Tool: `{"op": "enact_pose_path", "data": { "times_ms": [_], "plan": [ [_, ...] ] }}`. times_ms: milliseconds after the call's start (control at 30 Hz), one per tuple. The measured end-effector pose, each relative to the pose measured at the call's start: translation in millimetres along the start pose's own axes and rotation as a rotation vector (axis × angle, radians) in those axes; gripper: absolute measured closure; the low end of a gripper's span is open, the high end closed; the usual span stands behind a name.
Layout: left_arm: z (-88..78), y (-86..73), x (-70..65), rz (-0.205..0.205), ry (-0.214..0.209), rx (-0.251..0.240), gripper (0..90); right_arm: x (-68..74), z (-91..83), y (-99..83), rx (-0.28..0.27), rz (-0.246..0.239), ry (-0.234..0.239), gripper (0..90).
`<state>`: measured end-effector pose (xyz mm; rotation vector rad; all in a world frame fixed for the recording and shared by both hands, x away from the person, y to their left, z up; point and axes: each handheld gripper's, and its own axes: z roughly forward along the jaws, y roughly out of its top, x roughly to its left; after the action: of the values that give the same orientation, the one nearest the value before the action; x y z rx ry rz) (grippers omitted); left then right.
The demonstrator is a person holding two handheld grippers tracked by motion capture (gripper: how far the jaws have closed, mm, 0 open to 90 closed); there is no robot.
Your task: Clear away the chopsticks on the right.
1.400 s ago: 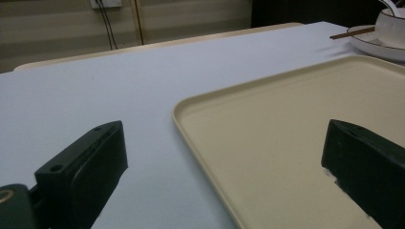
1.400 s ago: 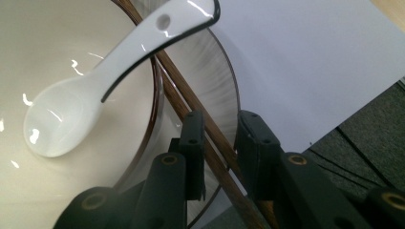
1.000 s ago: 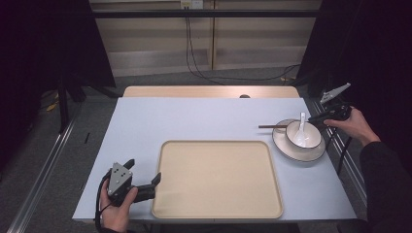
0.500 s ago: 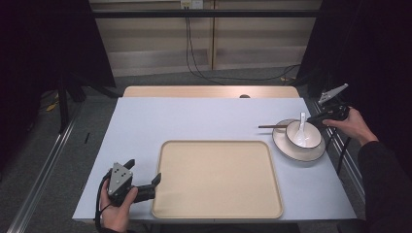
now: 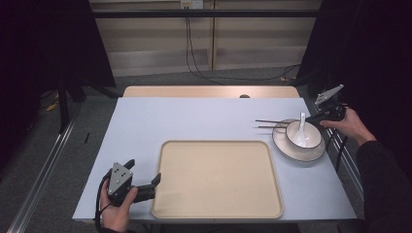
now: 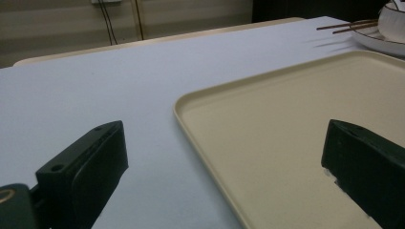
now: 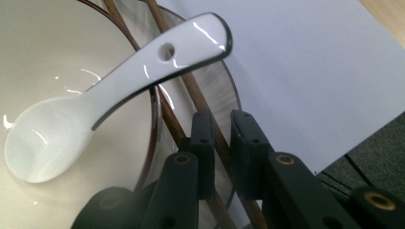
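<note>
A white bowl (image 5: 311,141) with a dark rim stands on a plate (image 5: 291,151) at the table's right edge, with a white spoon (image 5: 301,130) (image 7: 95,114) resting in it. Two brown chopsticks (image 5: 270,124) (image 7: 186,86) lie across the plate and stick out to the left. My right gripper (image 5: 316,118) (image 7: 223,143) is shut on one chopstick beside the bowl; its jaws have just eased open a touch with the stick still between them. My left gripper (image 5: 143,171) (image 6: 224,191) stands open at the near left, straddling the left rim of the beige tray (image 5: 218,145) (image 6: 200,95).
The light blue table (image 5: 194,116) has its front edge just below the tray. A wooden strip (image 5: 209,91) runs along the far edge. Cables (image 5: 194,58) hang on the floor behind.
</note>
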<state>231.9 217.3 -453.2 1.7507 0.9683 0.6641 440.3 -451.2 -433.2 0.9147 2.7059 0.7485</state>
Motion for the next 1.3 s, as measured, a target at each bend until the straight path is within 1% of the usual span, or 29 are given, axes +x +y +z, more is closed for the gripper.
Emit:
{"op": "enact_pose_path", "data": {
  "times_ms": [33, 67, 100, 167, 200, 233, 267, 333, 367, 400, 433, 467, 533, 600, 667, 700, 733, 767, 833, 900, 933, 1000, 1033, 1133, 1167, 1200, 1233, 1267, 1300],
  "plan": [
    [0.2, 0.0, -0.7, -0.007, -0.001, -0.002, 1.7, 0.3, 1.5, 1.0, -0.005, -0.009, 0.006, 79.5],
    [0.2, 0.0, -0.7, -0.007, -0.001, -0.002, 1.8, 0.3, 1.5, 1.0, -0.005, -0.009, 0.006, 79.5],
    [0.2, -0.1, -0.3, -0.006, 0.002, -0.004, 1.8, 0.5, 3.0, 1.6, -0.009, -0.021, 0.008, 78.9],
    [0.2, -0.2, -0.1, -0.009, -0.002, -0.003, 1.8, 1.1, 3.3, 1.7, -0.005, -0.026, 0.003, 78.4],
    [0.2, -0.2, -0.2, -0.009, -0.003, -0.003, 1.7, 1.3, 4.3, 1.5, -0.007, -0.031, 0.011, 76.6],
    [0.1, -0.2, -0.3, -0.008, 0.001, -0.004, 1.8, 1.5, 5.2, 1.5, 0.003, -0.039, 0.01, 76.3],
    [0.2, -0.2, -0.3, -0.007, 0.0, -0.005, 1.8, 3.2, 7.5, 0.7, 0.023, -0.036, 0.013, 76.2],
    [0.2, -0.2, -0.4, -0.006, 0.001, -0.005, 1.8, 2.8, 8.4, 0.0, 0.026, -0.042, 0.01, 76.6],
    [0.2, -0.1, -0.2, -0.001, -0.002, 0.0, 1.7, 2.8, 8.5, -1.0, 0.027, -0.038, 0.013, 77.4],
    [0.5, -0.1, 0.0, 0.0, -0.009, -0.002, 1.8, 2.6, 8.5, -2.1, 0.032, -0.047, 0.013, 80.1],
    [0.5, -0.1, 0.0, 0.0, -0.009, -0.002, 1.8, 2.6, 8.5, -2.1, 0.032, -0.047, 0.013, 80.1],
    [0.6, 0.0, 0.0, 0.001, -0.008, -0.002, 1.8, 2.5, 8.4, -3.0, 0.037, -0.049, 0.01, 83.4],
    [0.4, 0.0, 0.1, 0.0, -0.008, -0.001, 1.8, 2.5, 8.0, -3.6, 0.038, -0.043, 0.009, 83.6],
    [0.1, 0.0, -0.5, -0.005, 0.003, -0.004, 1.8, 1.9, 7.6, -4.8, 0.032, -0.044, 0.013, 83.9],
    [0.3, 0.0, -0.3, -0.005, -0.001, -0.007, 1.8, 1.9, 7.4, -5.4, 0.03, -0.041, 0.014, 84.1],
    [0.0, 0.1, 0.2, 0.001, -0.005, -0.004, 1.7, 1.6, 7.3, -5.5, 0.03, -0.038, 0.014, 84.2],
    [0.0, 0.1, 0.2, 0.001, -0.005, -0.004, 1.8, 1.9, 6.8, -5.4, 0.036, -0.027, 0.01, 84.2],
    [-0.2, 0.3, -0.1, 0.002, 0.001, -0.009, 1.8, 1.5, 6.8, -5.5, 0.037, -0.024, 0.016, 84.3],
    [-0.3, 0.3, 0.1, 0.0, -0.004, -0.013, 1.7, 1.4, 6.8, -5.6, 0.037, -0.018, 0.017, 84.3],
    [-0.6, 0.4, -0.2, 0.001, 0.002, -0.014, 1.6, 0.6, 5.6, -5.3, 0.038, 0.005, 0.013, 84.4],
    [-0.6, 0.4, -0.2, -0.001, 0.003, -0.015, 1.6, 0.3, 4.9, -5.4, 0.034, 0.009, 0.008, 84.4],
    [-1.1, 0.4, 0.0, 0.001, 0.003, -0.016, 1.6, -0.2, 2.5, -5.7, 0.017, 0.031, 0.019, 84.4],
    [-1.2, 0.4, 0.0, 0.001, 0.005, -0.016, 1.6, -0.4, 1.2, -5.6, 0.014, 0.035, 0.008, 84.4],
    [-1.3, 0.7, -0.1, 0.002, 0.007, -0.019, 1.5, -2.1, -3.4, -6.6, 0.005, 0.065, -0.003, 84.5],
    [-1.3, 0.7, -0.1, 0.002, 0.007, -0.019, 1.6, -2.1, -3.4, -6.6, 0.005, 0.065, -0.003, 84.5],
    [-1.3, 0.8, -0.2, 0.004, 0.014, -0.02, 1.6, -2.6, -4.2, -6.8, -0.004, 0.071, -0.005, 84.5],
    [-1.9, 0.6, 0.2, 0.005, 0.025, -0.02, 1.6, -2.9, -5.9, -6.9, -0.018, 0.084, -0.02, 84.5],
    [-1.9, 0.6, 0.2, 0.005, 0.025, -0.02, 1.6, -2.9, -5.9, -6.9, -0.018, 0.084, -0.02, 84.5],
    [-2.3, 0.4, 0.7, 0.002, 0.021, -0.021, 1.6, -3.0, -7.3, -7.0, -0.023, 0.097, -0.029, 84.5]
  ]
}}
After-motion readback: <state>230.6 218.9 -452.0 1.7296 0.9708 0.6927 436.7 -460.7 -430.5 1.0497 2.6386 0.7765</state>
